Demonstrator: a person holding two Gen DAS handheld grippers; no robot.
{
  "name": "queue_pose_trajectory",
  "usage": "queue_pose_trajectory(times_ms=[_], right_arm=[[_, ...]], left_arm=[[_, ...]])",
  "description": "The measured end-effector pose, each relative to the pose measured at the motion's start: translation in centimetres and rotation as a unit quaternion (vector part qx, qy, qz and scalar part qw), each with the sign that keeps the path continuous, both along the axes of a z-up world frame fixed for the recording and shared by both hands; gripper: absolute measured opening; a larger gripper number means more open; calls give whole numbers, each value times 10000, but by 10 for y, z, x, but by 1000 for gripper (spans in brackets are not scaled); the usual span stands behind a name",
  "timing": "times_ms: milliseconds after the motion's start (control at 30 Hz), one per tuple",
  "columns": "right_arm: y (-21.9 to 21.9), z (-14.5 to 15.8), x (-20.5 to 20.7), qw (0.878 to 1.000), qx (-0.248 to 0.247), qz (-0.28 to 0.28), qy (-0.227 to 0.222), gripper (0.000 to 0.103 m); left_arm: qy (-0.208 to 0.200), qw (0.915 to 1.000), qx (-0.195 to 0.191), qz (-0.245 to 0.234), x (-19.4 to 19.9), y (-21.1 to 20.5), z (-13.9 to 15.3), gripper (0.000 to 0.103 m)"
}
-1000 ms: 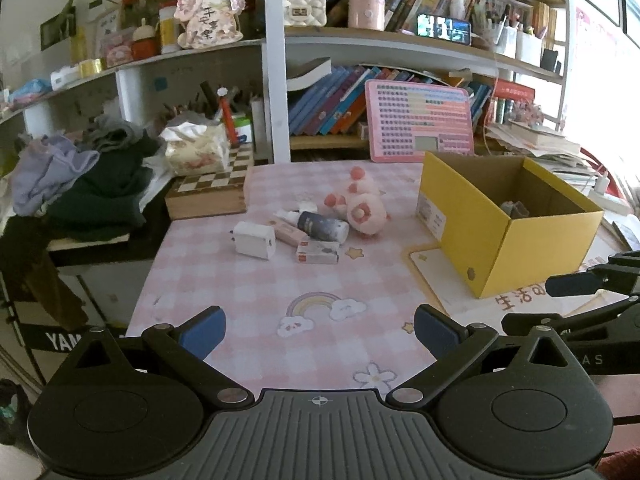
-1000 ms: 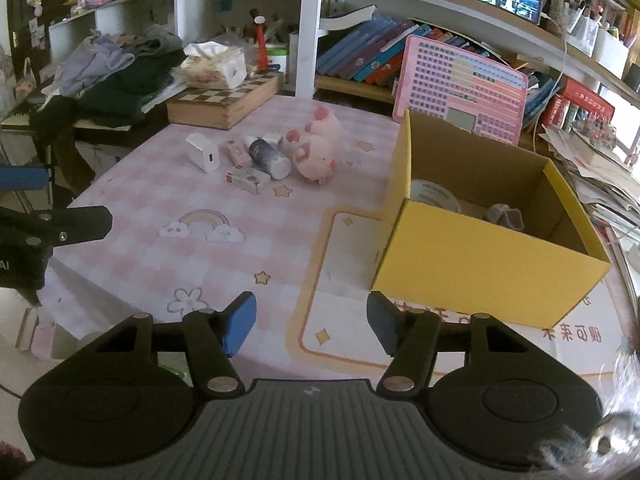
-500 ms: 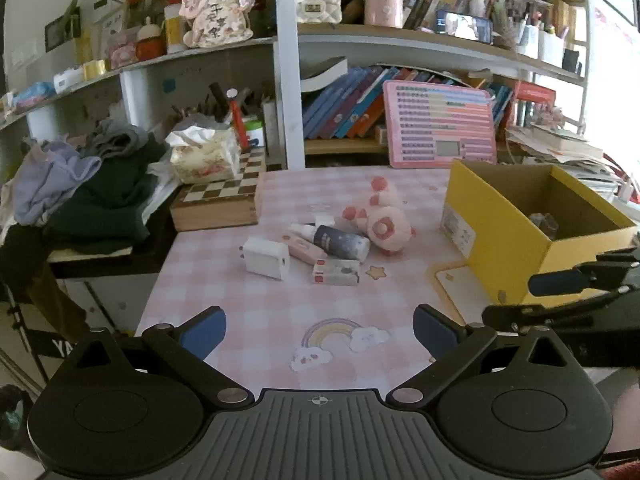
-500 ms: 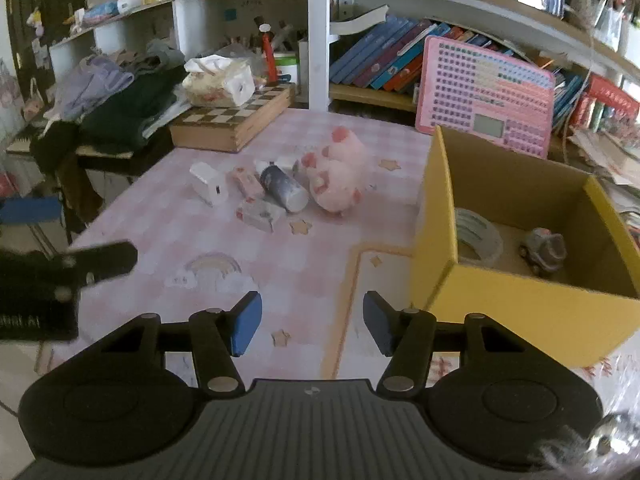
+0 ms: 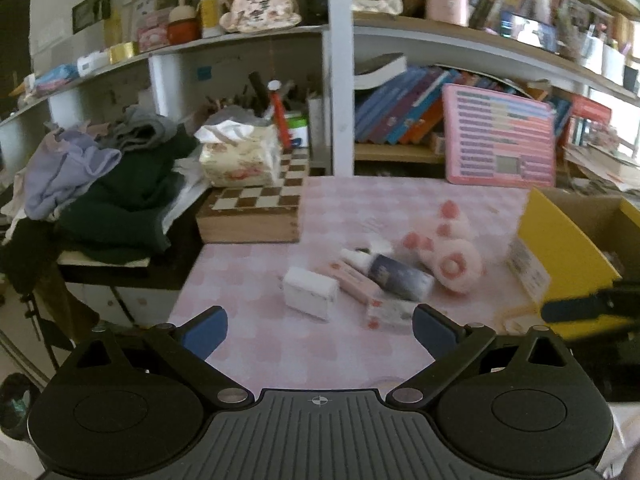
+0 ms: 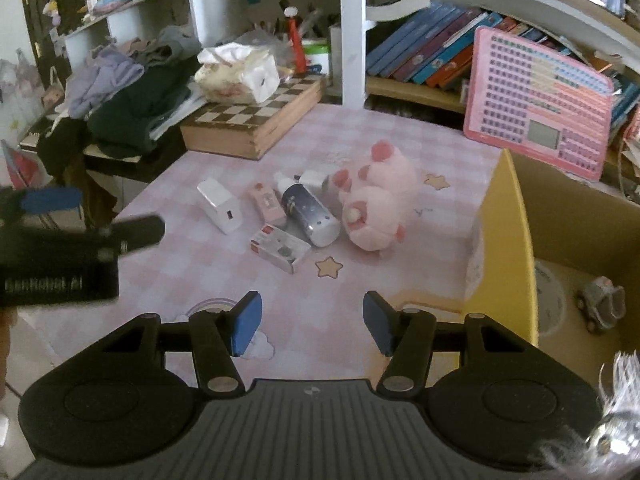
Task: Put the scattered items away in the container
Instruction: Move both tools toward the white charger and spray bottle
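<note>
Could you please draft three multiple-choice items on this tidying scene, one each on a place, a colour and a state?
1. Where does the tissue box sit?
A. on the chessboard case
B. inside the box
C. on the pink tablecloth

2. What colour is the outside of the cardboard box?
A. blue
B. yellow
C. white

3. How do the jaws of the right gripper stand?
A. shut on the bottle
B. shut on nothing
C. open and empty

Answers:
1. A, the tissue box rests on the chequered case beside the shelf post.
2. B, its near wall is yellow, with plain brown card inside.
3. C, the two blue pads stand apart over the tablecloth, short of the dark bottle and the pink plush pig.
</note>
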State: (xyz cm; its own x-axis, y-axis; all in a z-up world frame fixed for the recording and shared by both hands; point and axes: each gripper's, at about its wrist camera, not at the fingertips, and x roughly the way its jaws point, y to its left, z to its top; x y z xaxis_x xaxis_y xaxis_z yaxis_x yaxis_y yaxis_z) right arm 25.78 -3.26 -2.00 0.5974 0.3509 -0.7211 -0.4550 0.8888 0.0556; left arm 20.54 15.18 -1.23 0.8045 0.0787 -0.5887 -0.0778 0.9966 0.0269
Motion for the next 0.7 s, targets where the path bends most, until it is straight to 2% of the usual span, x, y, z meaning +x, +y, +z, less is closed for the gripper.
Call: queue_pose_trajectory(times_ms=[267, 367, 433, 700], right_arm=[[30, -24, 33, 9994, -153, 211, 209, 55], [40, -34, 45, 9991, -183, 233, 290, 55], [45, -41, 52, 9990, -184, 212, 344, 55], [61, -59, 76, 9988, -145, 155, 452, 56]], left_arm=[[226, 9993, -253, 124, 51, 19, -19, 100], [364, 9990, -230, 89, 67, 19, -32, 99], [467, 9987, -185, 73, 76, 19, -40, 94], [665, 9974, -256, 81, 105, 22, -61, 93]])
